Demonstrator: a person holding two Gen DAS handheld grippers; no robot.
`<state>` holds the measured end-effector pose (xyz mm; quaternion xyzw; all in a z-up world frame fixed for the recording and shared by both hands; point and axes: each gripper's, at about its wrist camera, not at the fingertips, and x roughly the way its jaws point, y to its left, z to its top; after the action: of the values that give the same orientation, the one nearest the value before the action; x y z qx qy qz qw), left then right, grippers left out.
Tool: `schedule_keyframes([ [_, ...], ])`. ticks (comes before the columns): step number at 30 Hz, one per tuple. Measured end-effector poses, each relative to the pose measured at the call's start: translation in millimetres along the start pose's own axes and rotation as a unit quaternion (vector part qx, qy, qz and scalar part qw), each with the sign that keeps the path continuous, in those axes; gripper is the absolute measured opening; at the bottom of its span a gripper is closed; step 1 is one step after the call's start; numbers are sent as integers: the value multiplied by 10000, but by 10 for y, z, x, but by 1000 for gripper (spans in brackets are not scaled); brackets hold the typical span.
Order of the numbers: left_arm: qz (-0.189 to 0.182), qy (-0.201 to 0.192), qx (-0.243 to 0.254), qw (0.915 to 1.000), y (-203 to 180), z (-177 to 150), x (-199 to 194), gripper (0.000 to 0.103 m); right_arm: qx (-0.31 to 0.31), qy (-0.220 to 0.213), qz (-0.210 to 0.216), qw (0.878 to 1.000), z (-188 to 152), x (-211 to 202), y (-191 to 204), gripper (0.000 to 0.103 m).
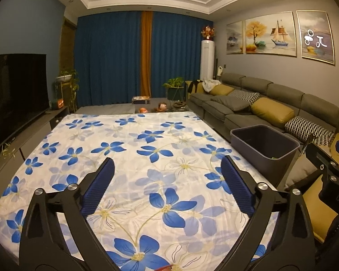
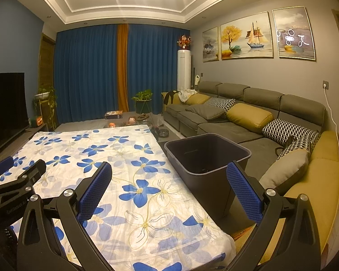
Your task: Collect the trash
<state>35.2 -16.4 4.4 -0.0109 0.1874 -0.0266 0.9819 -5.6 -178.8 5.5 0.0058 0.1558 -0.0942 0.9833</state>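
Tabletop (image 1: 147, 158) under the floral cloth (image 2: 124, 169) showed no trash; some green scrap sat inside the grey bin (image 1: 263, 144) at its right edge. Both left claw (image 1: 167, 187) and right claw (image 2: 169, 189) were released, empty. Risk: a claw snagging loose cloth or nudging the bin off.

Blue-flowered white cloth (image 1: 133, 149), grey bin (image 2: 205, 155)

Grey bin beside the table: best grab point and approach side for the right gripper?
Take the grey bin by its near rim wall, coming from above with one finger inside and one outside. It stands upright, open-topped, with thin, straight walls; the body looks wider than the open jaws of the right gripper. Its table-side wall sits close against the floral tablecloth, so that side is probably cramped.
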Motion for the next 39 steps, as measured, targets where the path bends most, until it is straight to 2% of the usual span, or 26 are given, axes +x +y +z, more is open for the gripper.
schedule_keyframes([
  [39,22,70,-68,10000,74,0,13,97,-42,7,33,10000,-20,17,17,98],
])
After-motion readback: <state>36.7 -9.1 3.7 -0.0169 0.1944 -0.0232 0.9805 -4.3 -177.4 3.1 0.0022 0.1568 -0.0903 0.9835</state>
